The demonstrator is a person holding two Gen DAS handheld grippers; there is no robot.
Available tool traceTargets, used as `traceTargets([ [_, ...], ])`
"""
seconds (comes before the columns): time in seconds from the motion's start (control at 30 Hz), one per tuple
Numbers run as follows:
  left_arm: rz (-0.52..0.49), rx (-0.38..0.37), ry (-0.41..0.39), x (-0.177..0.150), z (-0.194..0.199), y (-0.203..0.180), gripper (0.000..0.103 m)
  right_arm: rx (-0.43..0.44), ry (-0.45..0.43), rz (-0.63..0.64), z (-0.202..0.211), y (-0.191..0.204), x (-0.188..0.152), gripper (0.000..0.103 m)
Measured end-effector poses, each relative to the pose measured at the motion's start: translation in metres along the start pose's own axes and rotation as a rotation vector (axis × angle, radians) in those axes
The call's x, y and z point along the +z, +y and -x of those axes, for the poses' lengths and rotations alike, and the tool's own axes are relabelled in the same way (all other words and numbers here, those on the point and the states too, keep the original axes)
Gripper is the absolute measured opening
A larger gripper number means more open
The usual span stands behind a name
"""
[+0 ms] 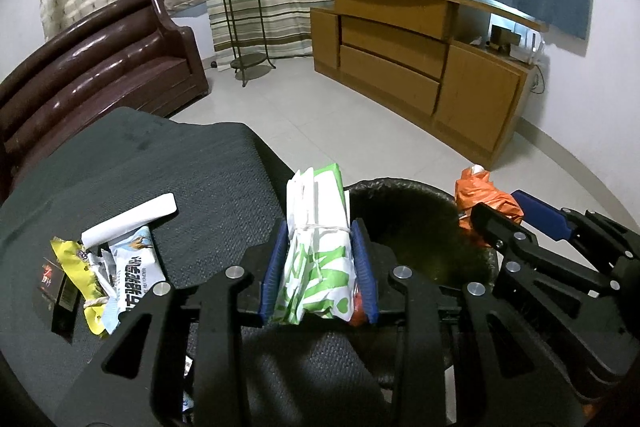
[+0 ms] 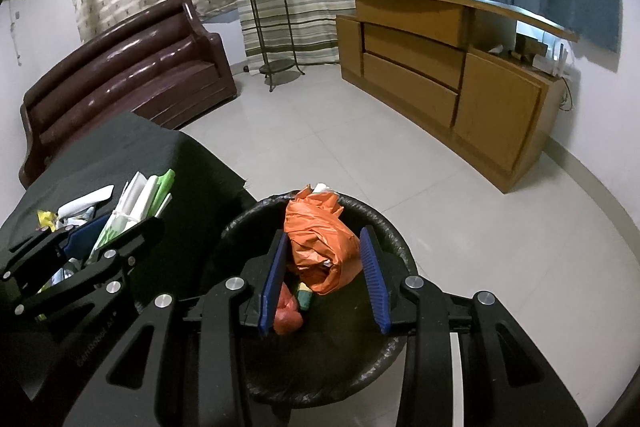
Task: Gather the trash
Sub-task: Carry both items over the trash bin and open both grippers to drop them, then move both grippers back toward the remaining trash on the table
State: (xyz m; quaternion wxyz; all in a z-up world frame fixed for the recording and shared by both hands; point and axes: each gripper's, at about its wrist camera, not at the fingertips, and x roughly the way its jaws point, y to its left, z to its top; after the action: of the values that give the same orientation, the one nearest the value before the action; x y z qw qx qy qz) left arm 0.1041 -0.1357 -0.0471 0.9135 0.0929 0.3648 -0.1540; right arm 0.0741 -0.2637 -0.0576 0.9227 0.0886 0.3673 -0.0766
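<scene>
Firstly, the left wrist view: at lower centre the left gripper [image 1: 320, 267] clamps a green-and-white packet [image 1: 316, 247], tied with string, over the dark table [image 1: 180, 163]. More wrappers [image 1: 108, 267] lie at lower left. The bin [image 1: 420, 223] sits just right of centre, with the right gripper [image 1: 504, 215] at right.

Next, the right wrist view: at lower centre the right gripper [image 2: 324, 279] holds an orange bag [image 2: 320, 239] above the bin [image 2: 384, 351]; only the left pad visibly touches it, so the bag could slip early. The packet [image 2: 132, 211], at left, is not yet over the bin and could miss it if released.
</scene>
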Motion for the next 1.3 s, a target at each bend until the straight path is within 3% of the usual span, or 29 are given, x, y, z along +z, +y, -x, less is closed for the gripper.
traceTargets([
  [0.13, 0.001, 0.003, -0.010, 0.001, 0.001, 0.000, 0.048, 0.000, -0.003, -0.004, 0.000, 0.000, 0.001, 0.039],
  [0.57, 0.031, 0.007, -0.041, 0.003, 0.009, 0.007, 0.063, -0.009, -0.017, -0.007, 0.003, 0.002, 0.002, 0.044],
  [1.03, 0.054, 0.027, -0.064, 0.002, 0.035, 0.018, 0.065, -0.008, -0.030, 0.005, 0.011, 0.009, 0.006, 0.044],
  [1.3, 0.093, 0.067, -0.062, -0.010, 0.059, 0.046, 0.065, 0.013, -0.043, 0.032, 0.021, 0.023, 0.006, 0.044],
])
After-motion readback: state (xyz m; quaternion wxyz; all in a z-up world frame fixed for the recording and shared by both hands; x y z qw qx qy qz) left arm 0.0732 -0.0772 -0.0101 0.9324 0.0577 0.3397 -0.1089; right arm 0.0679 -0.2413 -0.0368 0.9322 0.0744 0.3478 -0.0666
